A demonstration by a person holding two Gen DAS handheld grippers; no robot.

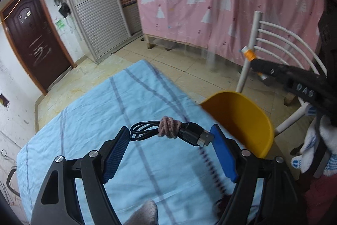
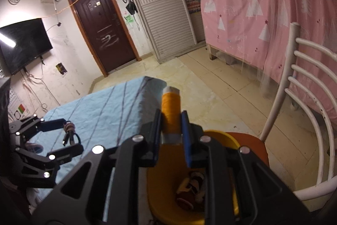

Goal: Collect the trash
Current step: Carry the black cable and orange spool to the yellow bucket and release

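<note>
Blue-sheeted bed (image 1: pixel 88 119), yellow bin (image 1: pixel 242 119) lower right. Left fingers (image 1: pixel 118 151) grip a bundled cable (image 1: pixel 168 132) endwise; right fingers (image 2: pixel 187 136) clamp an orange spool (image 2: pixel 171 111). Either could slip, missing the bin.

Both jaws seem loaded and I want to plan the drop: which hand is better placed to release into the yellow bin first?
Right, probably. The right gripper, shut on the orange thread spool, hangs just above the yellow bin. The left gripper holds the bundled cable over the blue sheet, beside the bin.

Left claw (image 1: pixel 169 138) gripping wide, right claw (image 2: pixel 171 117) clamped narrow, both angled downward.
</note>
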